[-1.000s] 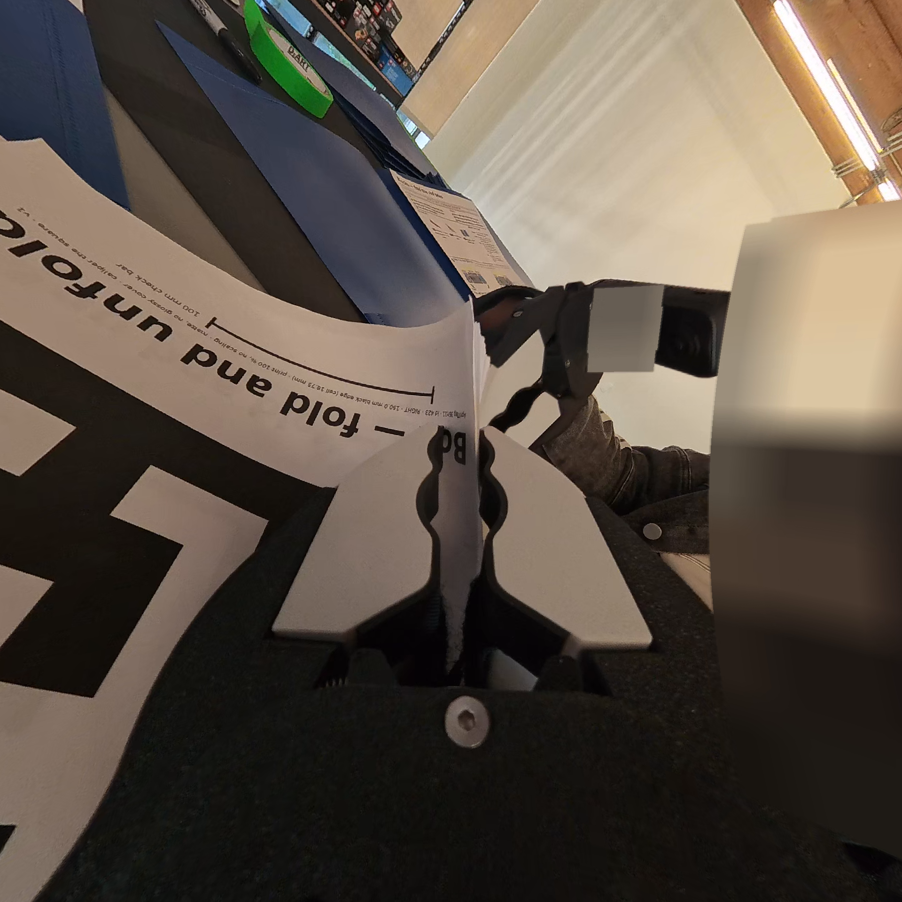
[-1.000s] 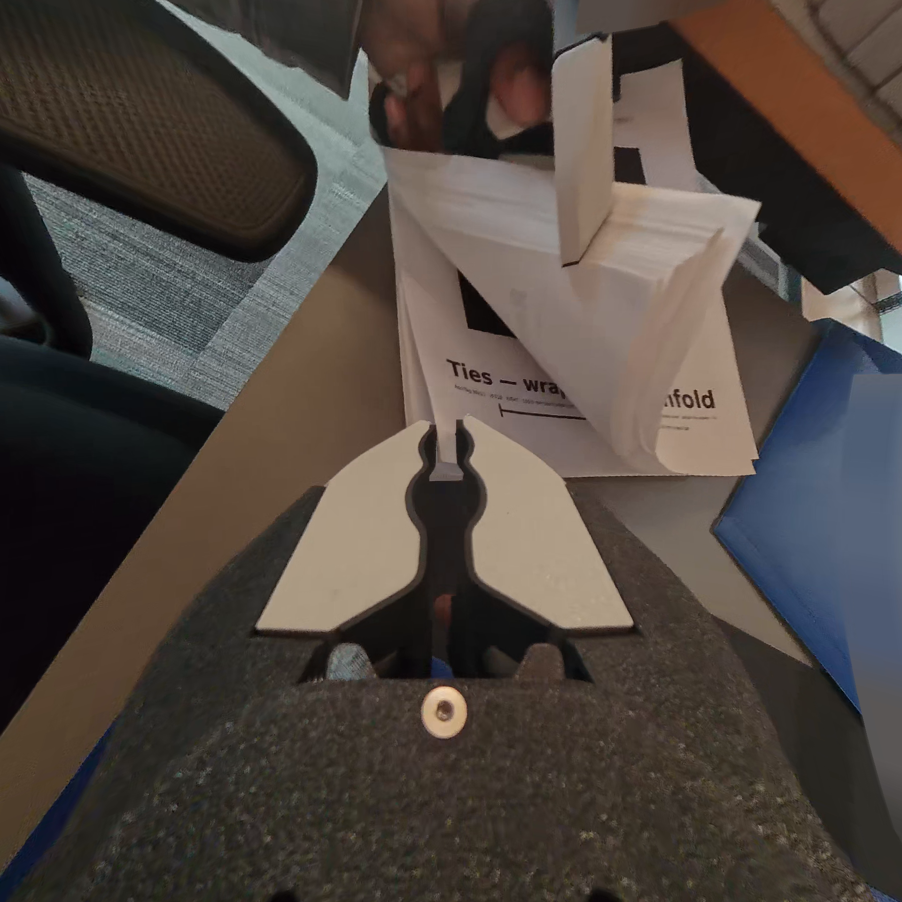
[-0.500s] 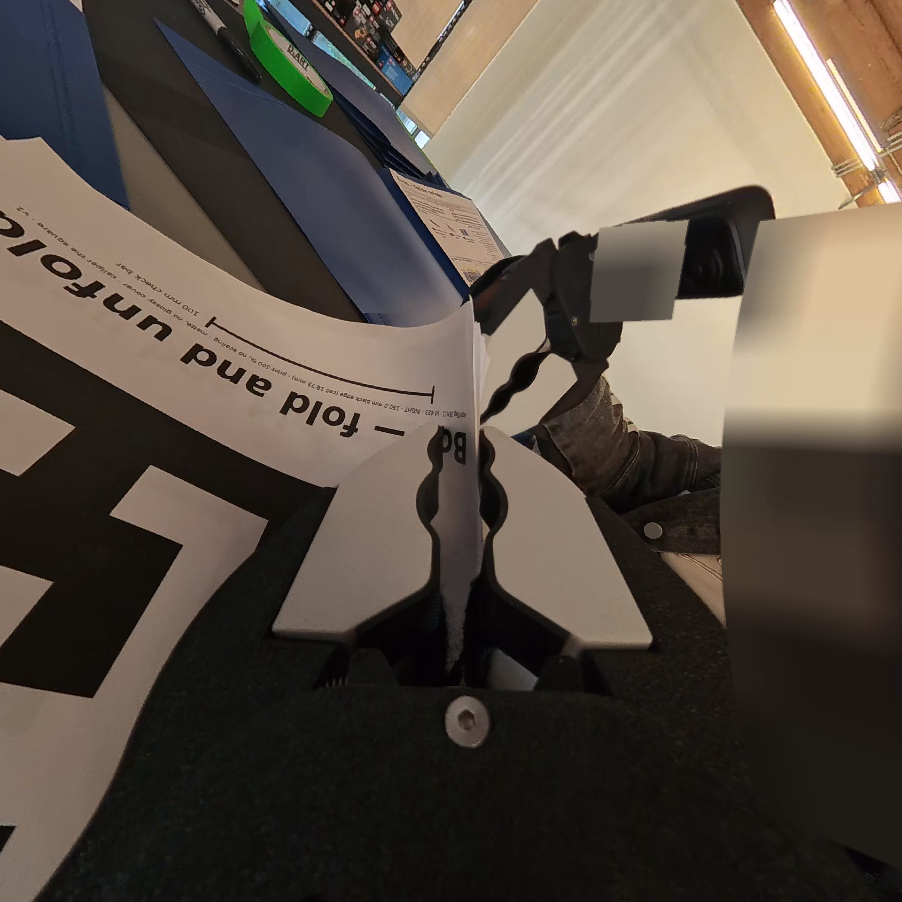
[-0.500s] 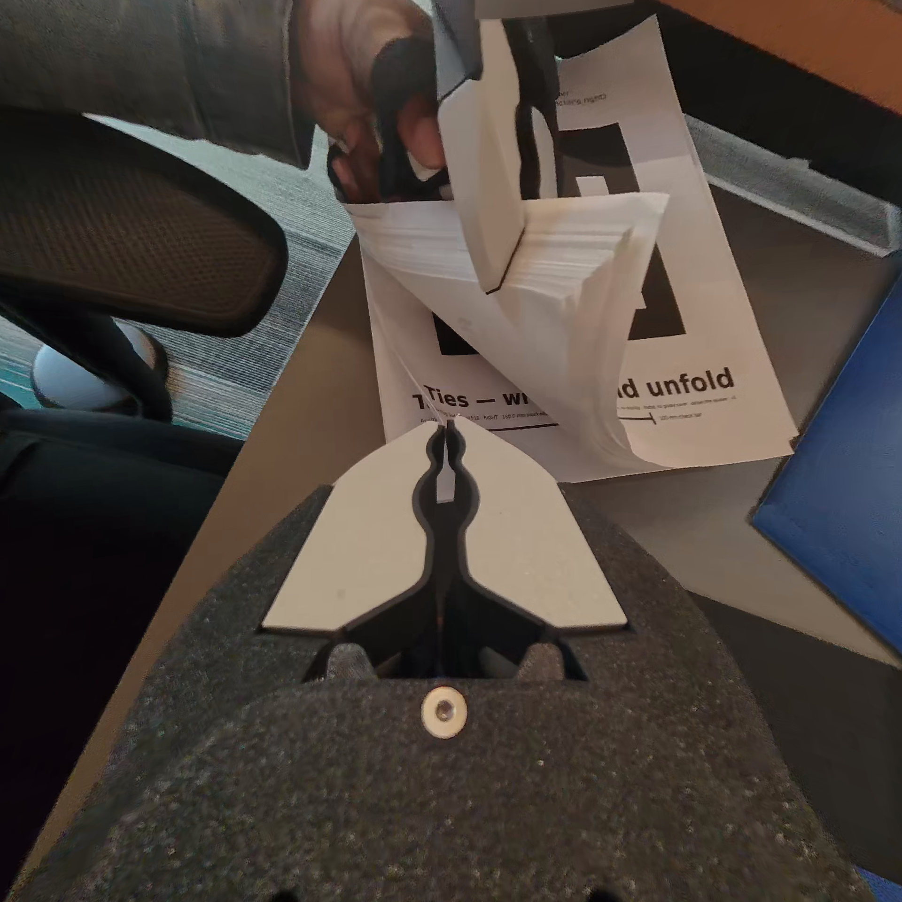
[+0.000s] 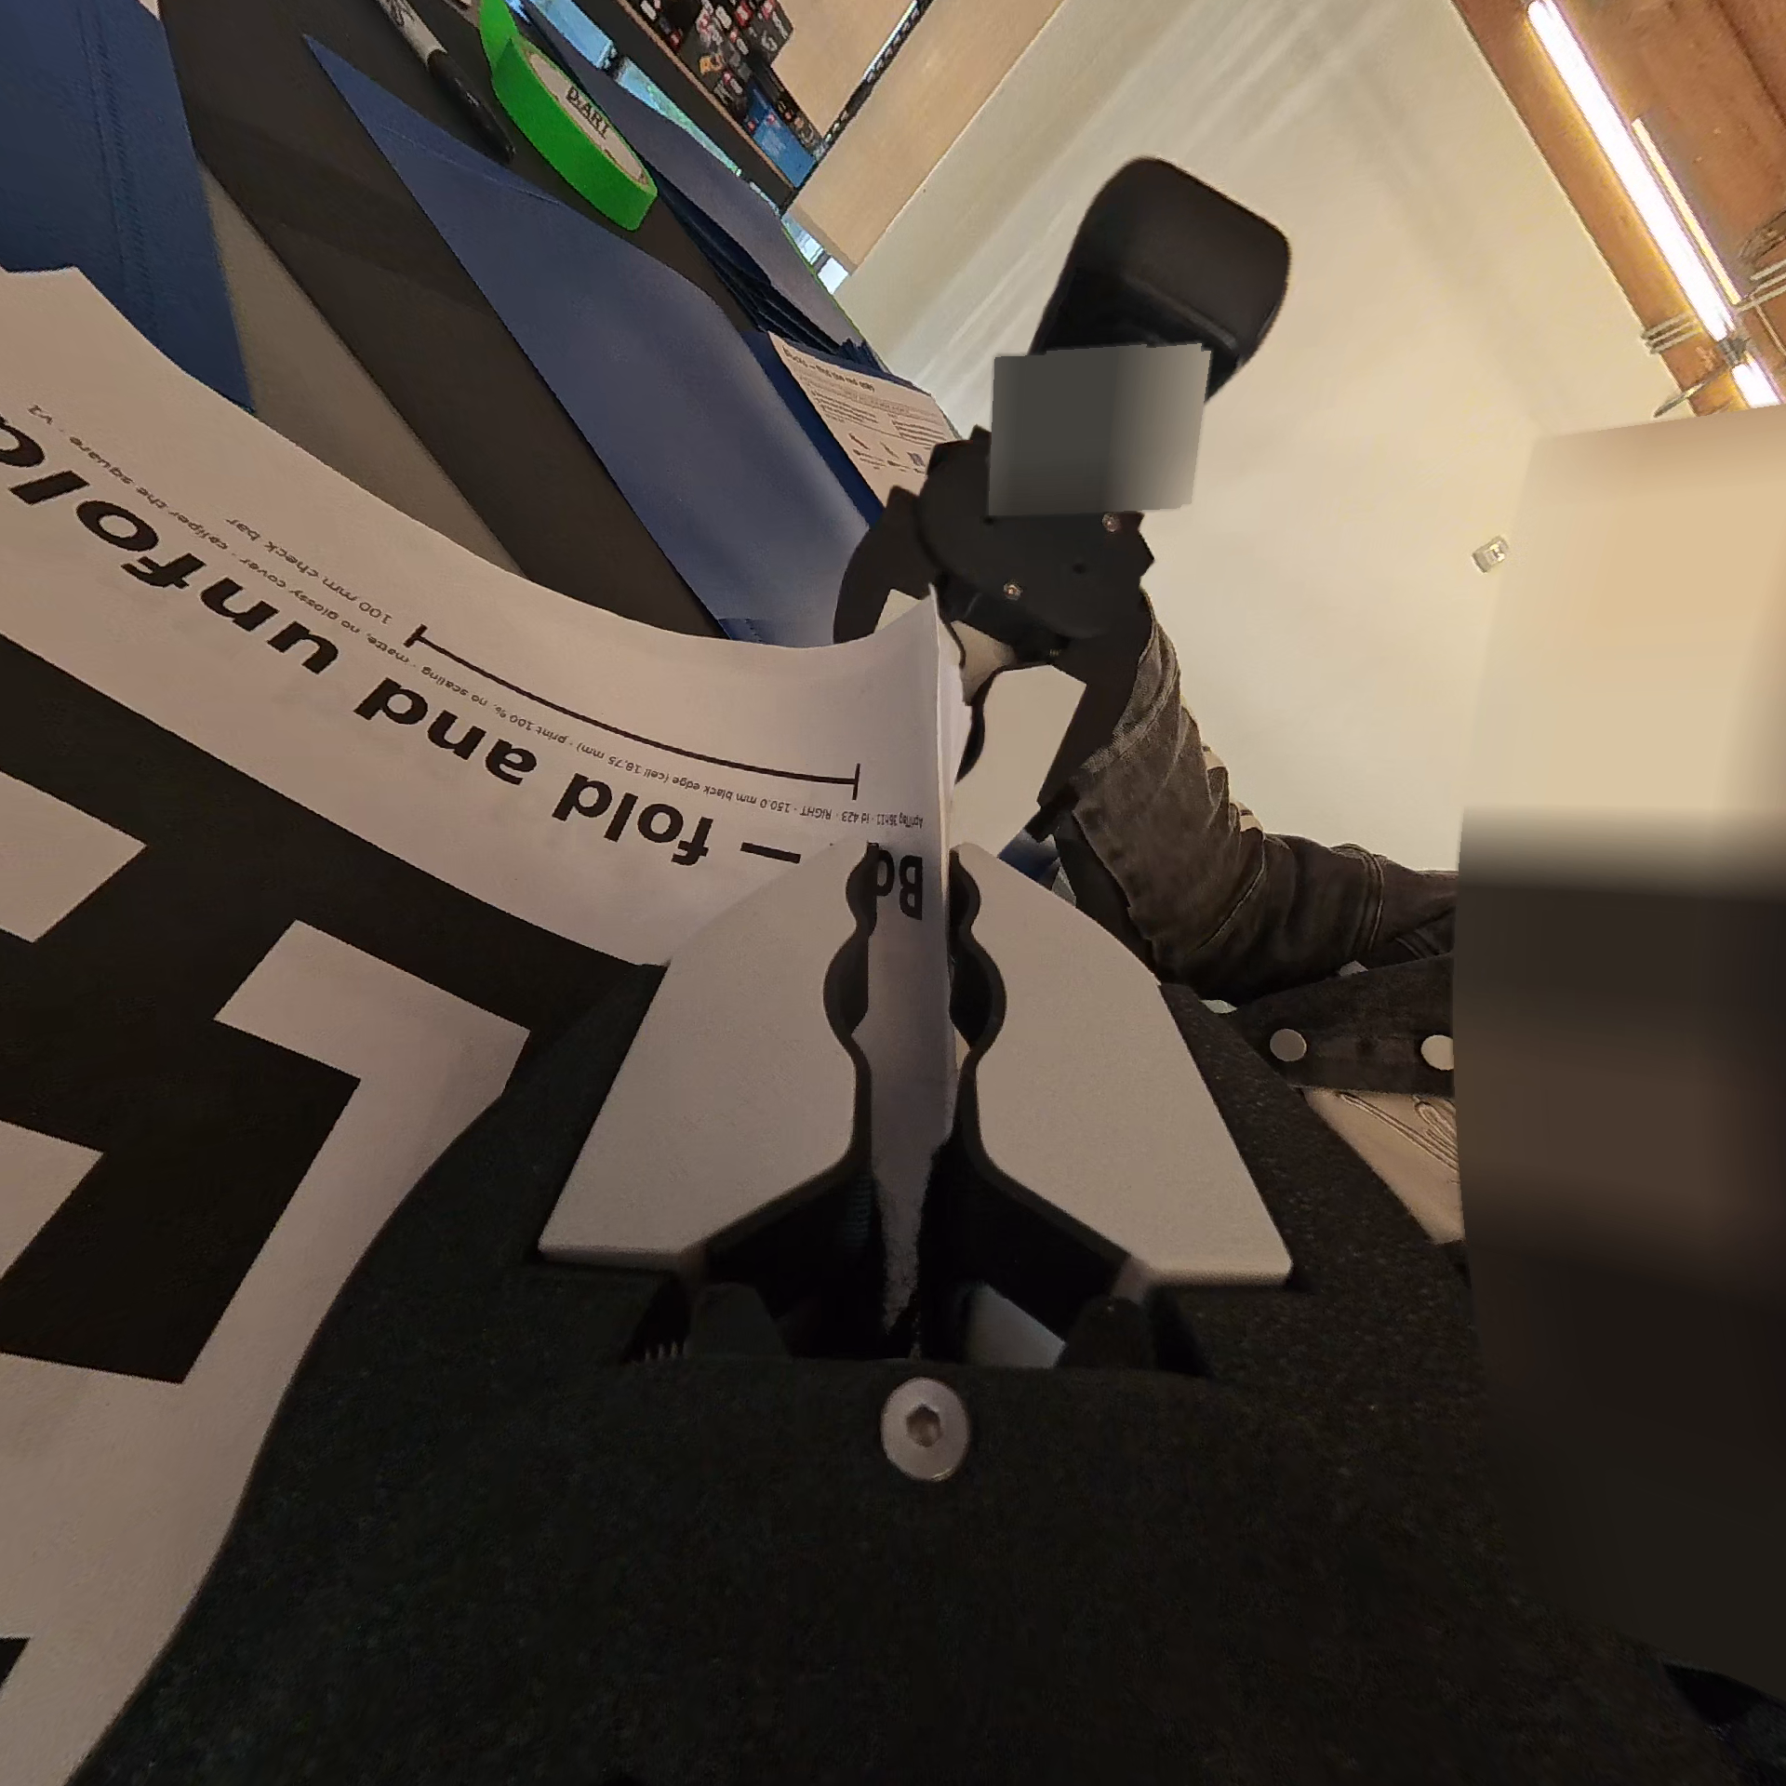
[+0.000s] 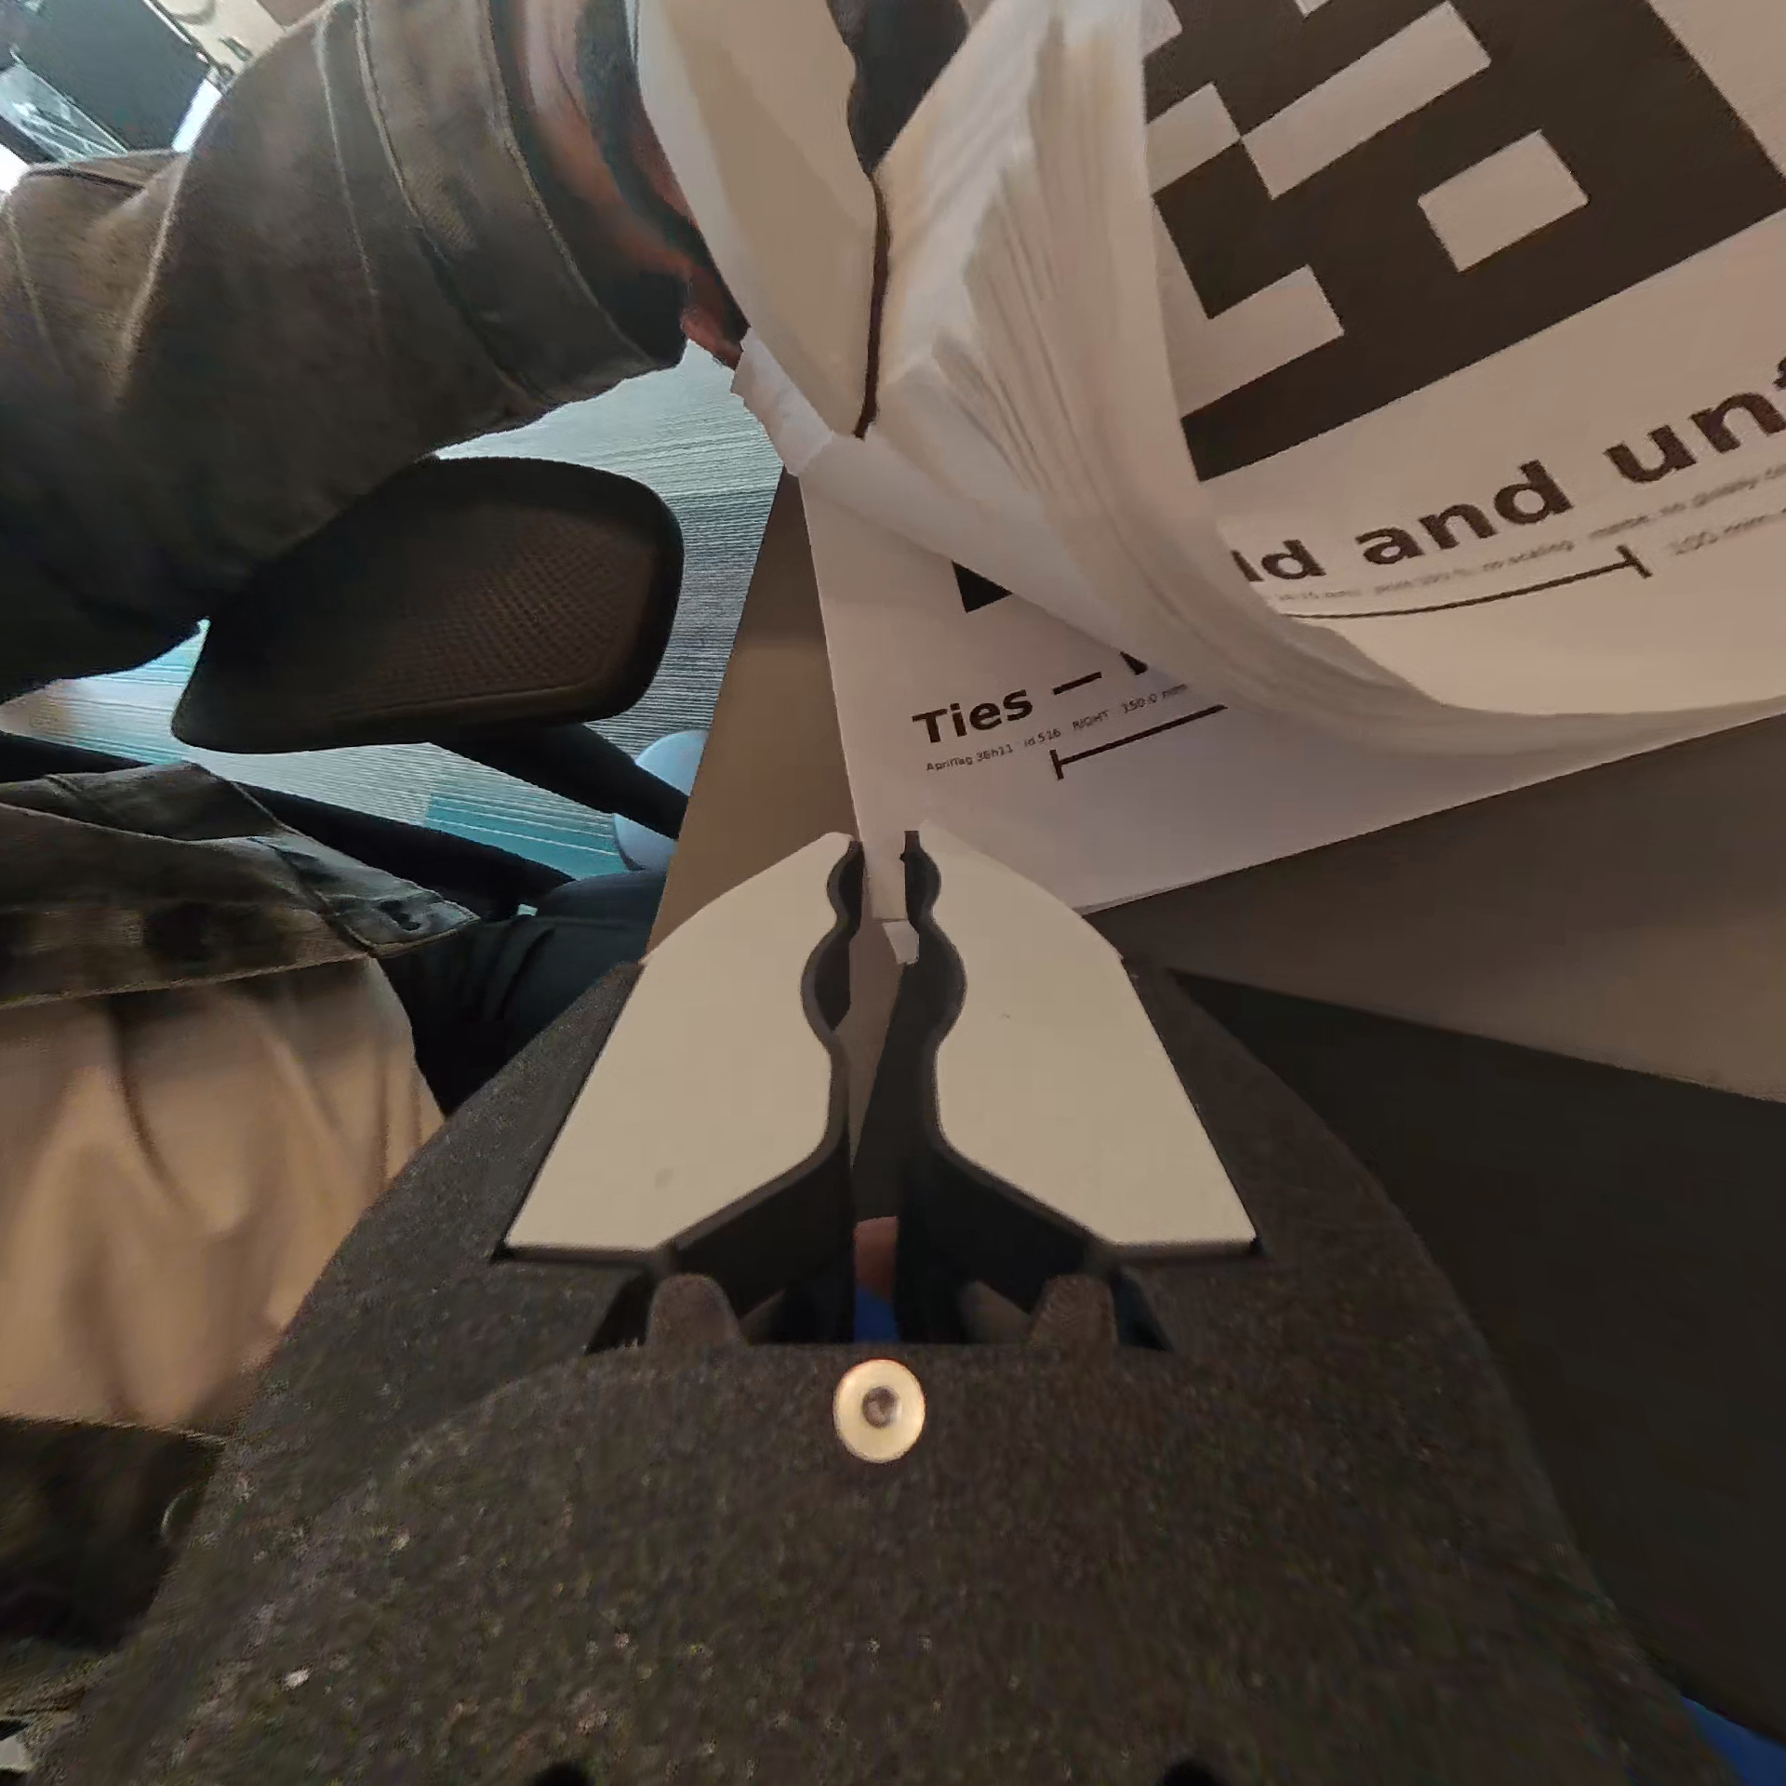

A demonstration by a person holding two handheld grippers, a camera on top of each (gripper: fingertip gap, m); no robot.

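My left gripper [image 5: 908, 870] is shut on the corner of a thick bundle of white printed sheets [image 5: 387, 725] with large black squares, held lifted and curved off the table. In the right wrist view this gripper [image 6: 860, 425] clamps the fanned bundle [image 6: 1111, 435] from above. My right gripper [image 6: 884, 860] is low at the table's near edge. Its jaws stand nearly closed on the corner of the lower printed sheets [image 6: 966, 696] that lie flat under the bundle. It also shows in the left wrist view [image 5: 976, 619], just behind the bundle's edge.
Blue folders [image 5: 628, 387], a green tape roll [image 5: 570, 126] and a black marker [image 5: 464, 87] lie farther along the grey table [image 6: 1450, 870]. A black mesh office chair [image 6: 435, 599] and a person's sleeve [image 6: 290, 290] are to the left of the table edge.
My right gripper has moved in closer and lower, from short of the paper to its corner, which now sits between the fingers. My left gripper still holds the bundle in the same place.
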